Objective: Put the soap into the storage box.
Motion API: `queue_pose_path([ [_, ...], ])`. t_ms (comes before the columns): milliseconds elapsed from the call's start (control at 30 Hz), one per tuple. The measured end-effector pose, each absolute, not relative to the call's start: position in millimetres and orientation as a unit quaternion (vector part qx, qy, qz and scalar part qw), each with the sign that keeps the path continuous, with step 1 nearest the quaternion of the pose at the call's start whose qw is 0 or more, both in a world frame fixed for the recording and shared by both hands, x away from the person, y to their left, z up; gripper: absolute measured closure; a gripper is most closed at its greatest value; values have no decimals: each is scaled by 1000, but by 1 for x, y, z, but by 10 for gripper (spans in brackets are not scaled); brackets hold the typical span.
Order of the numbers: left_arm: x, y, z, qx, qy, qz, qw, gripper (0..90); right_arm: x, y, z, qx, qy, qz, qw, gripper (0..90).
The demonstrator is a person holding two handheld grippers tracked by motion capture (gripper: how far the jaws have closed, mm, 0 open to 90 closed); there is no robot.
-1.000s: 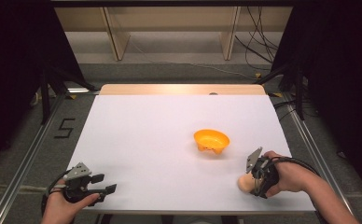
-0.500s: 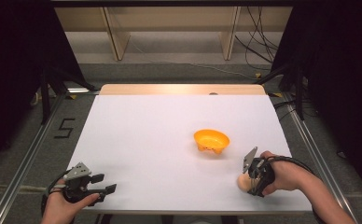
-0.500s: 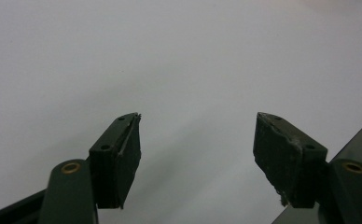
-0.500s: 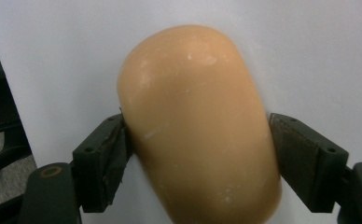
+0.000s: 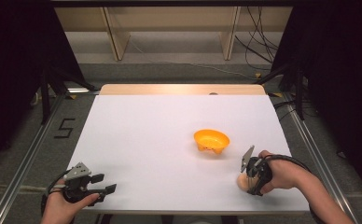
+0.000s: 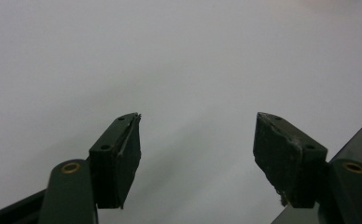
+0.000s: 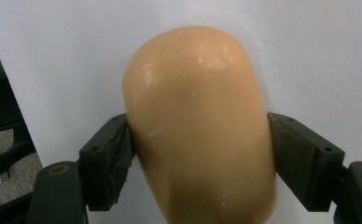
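A white table (image 5: 170,140) takes up the middle of the high view, with a bare wooden strip along its far edge. On its right half, a little past the middle, stands an orange bowl (image 5: 211,140), upright on small feet.

At the near left corner the left gripper (image 5: 105,187) lies level just above the table edge, pointing right. In the left gripper view its two black pads (image 6: 123,156) stand wide apart with nothing but white tabletop between them.

Near the near right edge, the right gripper (image 5: 245,179) points leftward and down at the table, held in the person's hand (image 5: 281,172). Its jaws have just been closing, and between them is a tan egg-shaped piece (image 7: 200,126), smooth and lightly scuffed. In the right gripper view both pads (image 7: 111,158) lie against its sides, so it is gripped across its width.

Its long axis runs along the jaws, away from the hand, the rounded end pointing outward past the pad tips. In the high view the piece (image 5: 241,182) rests at the table surface, near and to the right of the bowl, well apart from it.
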State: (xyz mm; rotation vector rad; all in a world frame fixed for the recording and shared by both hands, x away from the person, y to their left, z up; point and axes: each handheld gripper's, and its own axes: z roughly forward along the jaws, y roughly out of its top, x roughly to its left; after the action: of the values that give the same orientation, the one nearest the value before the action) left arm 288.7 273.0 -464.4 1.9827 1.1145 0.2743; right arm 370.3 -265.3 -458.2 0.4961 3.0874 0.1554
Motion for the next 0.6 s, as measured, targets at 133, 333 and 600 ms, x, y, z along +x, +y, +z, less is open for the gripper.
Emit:
queue_pose_path([
  [133,289,273,-465,786,444,111,415,318,369,-262,-459,177,983,42,6,240],
  [333,289,273,-464,786,444,112,415,318,370,-264,-458,175,983,48,10,284],
  [600,289,274,-464,787,444,111,413,319,373,-263,-456,190,981,41,3,331],
])
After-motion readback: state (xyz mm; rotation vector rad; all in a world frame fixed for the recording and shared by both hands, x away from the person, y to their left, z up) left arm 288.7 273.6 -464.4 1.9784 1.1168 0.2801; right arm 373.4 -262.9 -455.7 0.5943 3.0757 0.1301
